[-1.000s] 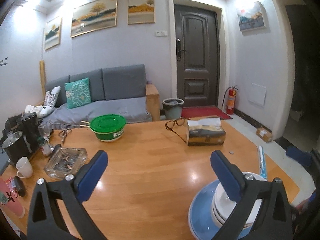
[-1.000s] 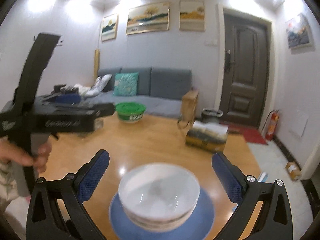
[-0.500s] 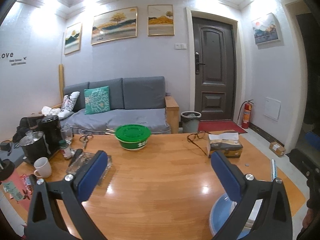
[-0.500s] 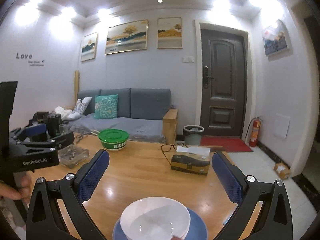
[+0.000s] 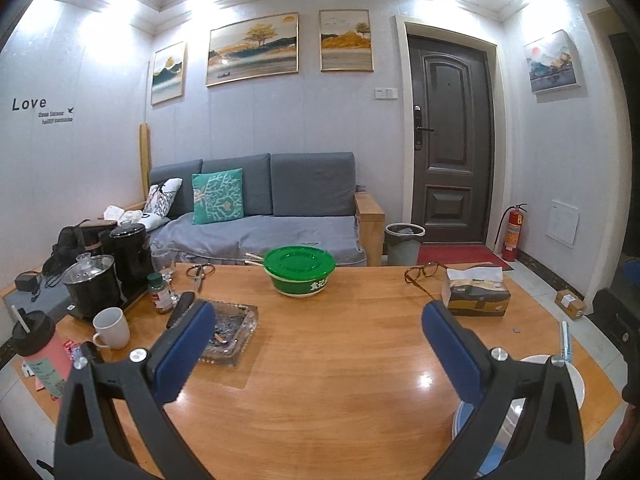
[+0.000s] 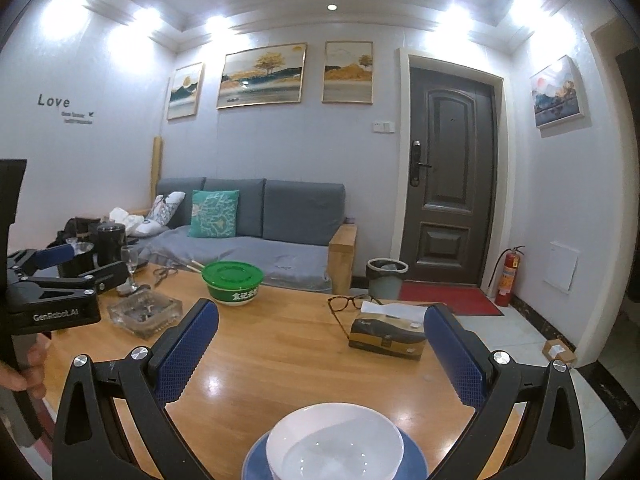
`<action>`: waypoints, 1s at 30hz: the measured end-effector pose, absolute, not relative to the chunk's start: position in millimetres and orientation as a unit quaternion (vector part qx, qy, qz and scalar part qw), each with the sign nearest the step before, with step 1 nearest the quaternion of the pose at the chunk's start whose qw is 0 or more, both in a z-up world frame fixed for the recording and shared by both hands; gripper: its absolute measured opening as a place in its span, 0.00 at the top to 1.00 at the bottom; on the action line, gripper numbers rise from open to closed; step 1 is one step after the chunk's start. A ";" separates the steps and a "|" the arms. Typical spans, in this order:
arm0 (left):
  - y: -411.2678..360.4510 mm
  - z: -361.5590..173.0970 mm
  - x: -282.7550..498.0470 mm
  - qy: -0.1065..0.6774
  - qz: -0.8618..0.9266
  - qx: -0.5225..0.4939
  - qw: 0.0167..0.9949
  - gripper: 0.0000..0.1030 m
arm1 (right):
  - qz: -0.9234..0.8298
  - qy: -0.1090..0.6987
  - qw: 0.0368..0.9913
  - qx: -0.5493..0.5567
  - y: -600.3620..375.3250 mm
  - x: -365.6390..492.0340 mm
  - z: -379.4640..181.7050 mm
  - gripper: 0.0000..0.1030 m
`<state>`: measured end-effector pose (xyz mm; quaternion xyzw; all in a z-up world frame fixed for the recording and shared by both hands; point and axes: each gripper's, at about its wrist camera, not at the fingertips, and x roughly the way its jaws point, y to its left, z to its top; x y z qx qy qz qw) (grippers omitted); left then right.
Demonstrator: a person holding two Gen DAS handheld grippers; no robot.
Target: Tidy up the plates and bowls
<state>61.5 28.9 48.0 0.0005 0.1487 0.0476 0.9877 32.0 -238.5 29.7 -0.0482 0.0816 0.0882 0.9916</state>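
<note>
A white bowl point(image 6: 335, 446) sits on a blue plate point(image 6: 414, 462) on the wooden table point(image 6: 280, 348), near its front edge. In the right wrist view it lies low between the fingers of my open, empty right gripper point(image 6: 320, 348). In the left wrist view the white bowl point(image 5: 576, 380) and blue plate point(image 5: 460, 424) show at the lower right, partly hidden behind the right finger of my open, empty left gripper point(image 5: 316, 344). The left gripper also shows at the left of the right wrist view point(image 6: 60, 276), held by a hand.
A green lidded bowl point(image 5: 299, 270) stands at the table's far side. A glass ashtray point(image 5: 230, 332), white mug point(image 5: 112, 327), kettles point(image 5: 94, 284) and a pink cup point(image 5: 40, 352) crowd the left. A tissue box point(image 5: 476, 292) and glasses point(image 5: 422, 272) lie at the right.
Both grippers have lifted and pulled back from the bowl and plate, tilting up toward the room. The stack has dropped lower in both views. Both grippers stay open.
</note>
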 end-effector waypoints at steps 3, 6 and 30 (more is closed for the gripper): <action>29.9 47.6 62.3 0.149 0.048 0.000 0.988 0.01 | 0.087 0.082 0.992 -0.049 -236.4 31.6 29.1 0.01; 29.8 47.8 62.8 0.149 0.048 0.000 0.988 0.01 | 0.088 0.082 0.992 -0.049 -237.3 31.3 29.9 0.01; 34.0 47.5 60.6 0.148 0.054 -0.006 0.987 0.01 | 0.086 0.093 0.991 -0.050 -236.8 31.4 27.0 0.01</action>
